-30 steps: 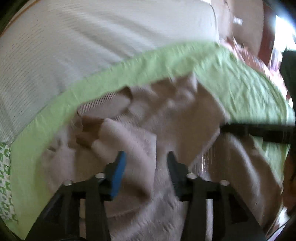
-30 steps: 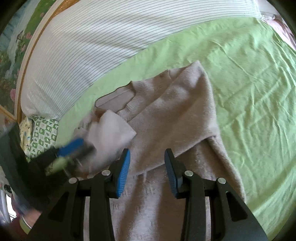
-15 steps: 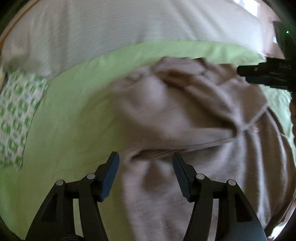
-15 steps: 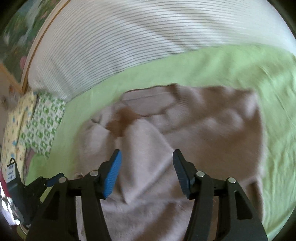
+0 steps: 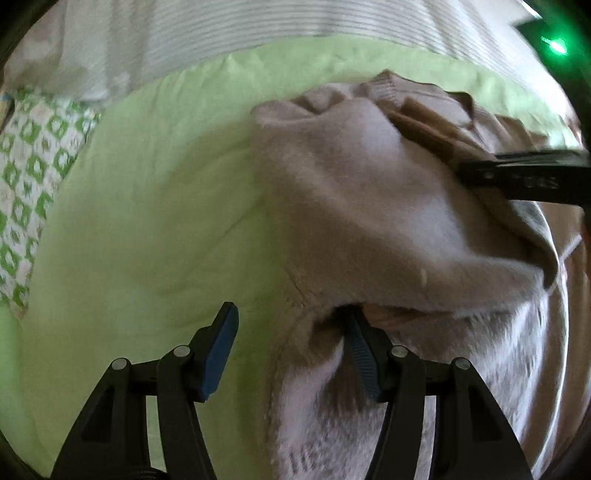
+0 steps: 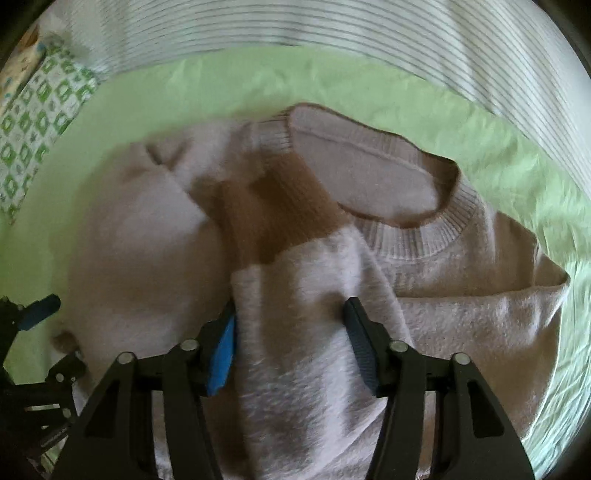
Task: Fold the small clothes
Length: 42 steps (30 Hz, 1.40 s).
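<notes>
While both grippers' jaws were closing, the beige sweater (image 6: 424, 295) lay on the green sheet (image 6: 221, 85), its collar toward the striped pillow (image 6: 332, 26) at the sheet's far edge. The right gripper (image 6: 291, 347) straddled a folded sleeve, pads flanking it at medium width. The left gripper (image 5: 291, 350), half open, had one pad against the sweater's left edge, the other over bare sheet.
</notes>
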Available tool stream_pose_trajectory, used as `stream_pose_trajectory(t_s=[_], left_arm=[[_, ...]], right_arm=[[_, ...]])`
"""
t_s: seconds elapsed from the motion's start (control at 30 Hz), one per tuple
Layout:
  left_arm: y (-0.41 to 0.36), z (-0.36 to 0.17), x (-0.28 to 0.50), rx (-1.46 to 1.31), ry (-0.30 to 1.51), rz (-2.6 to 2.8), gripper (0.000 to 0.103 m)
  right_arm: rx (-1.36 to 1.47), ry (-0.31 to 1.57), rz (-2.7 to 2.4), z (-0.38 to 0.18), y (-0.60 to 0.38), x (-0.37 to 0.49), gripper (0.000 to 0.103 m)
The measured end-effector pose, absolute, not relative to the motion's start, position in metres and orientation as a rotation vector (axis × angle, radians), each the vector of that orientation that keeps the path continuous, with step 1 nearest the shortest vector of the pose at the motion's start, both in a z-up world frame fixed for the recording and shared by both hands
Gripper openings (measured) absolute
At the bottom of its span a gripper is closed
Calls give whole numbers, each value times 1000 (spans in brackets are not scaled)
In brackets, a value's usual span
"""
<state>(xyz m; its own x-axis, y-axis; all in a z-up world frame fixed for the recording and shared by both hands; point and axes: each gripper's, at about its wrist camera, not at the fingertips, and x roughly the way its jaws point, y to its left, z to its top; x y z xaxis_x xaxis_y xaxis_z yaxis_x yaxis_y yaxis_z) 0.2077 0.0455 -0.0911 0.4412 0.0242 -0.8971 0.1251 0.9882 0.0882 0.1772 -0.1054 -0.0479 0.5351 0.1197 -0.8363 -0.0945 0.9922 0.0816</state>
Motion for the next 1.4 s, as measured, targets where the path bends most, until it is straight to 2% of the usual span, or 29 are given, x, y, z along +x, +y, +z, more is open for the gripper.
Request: stream_pose_trajectory(t_s=[0.03, 0.07, 0.1, 0.2, 0.3, 0.37, 0.53, 0.6, 0.87, 0.97, 1.03, 1.17, 1.23, 1.3, 1.4], left_arm=[[48, -93, 210, 124, 1118, -50, 44], [54, -96, 214, 77, 1137, -33, 28], [58, -98, 216, 30, 1149, -25, 21], [78, -95, 215, -121, 1129, 37, 16], [89, -93, 207, -220, 1104, 72, 15], [88, -94, 201, -230, 1096, 83, 15], [82, -98, 196, -216, 1104, 101, 15], [84, -97, 195, -232, 1106, 103, 15], [95, -99, 195, -302, 1108, 121, 16], [99, -101, 194, -328, 1110, 138, 19], [100, -101, 192, -336, 1109, 143, 20], [97, -102, 191, -323, 1114, 153, 20], [94, -102, 192, -313, 1117, 157, 20], [94, -103, 191, -311, 1121, 159, 20], [95, -103, 193, -321, 1126, 155, 20]], right_arm=[[54, 991, 124, -47, -113, 177, 32], [78, 984, 123, -44, -119, 176, 17], [116, 970, 120, -39, -128, 174, 13], [430, 801, 183, -11, -182, 152, 12], [748, 561, 179, 3, -247, 104, 12], [897, 502, 102, -16, -285, 72, 12], [1017, 663, 27, -99, -315, 40, 12], [1029, 673, 10, -109, -317, 33, 13], [871, 700, 9, -82, -287, 34, 14], [876, 785, 0, -91, -291, 37, 23], [867, 797, -45, -97, -299, 31, 23], [839, 673, -43, -82, -316, 13, 23], [861, 691, -8, -80, -322, 22, 23], [986, 768, 15, -91, -333, 36, 41], [1134, 759, 40, -96, -339, 45, 44]])
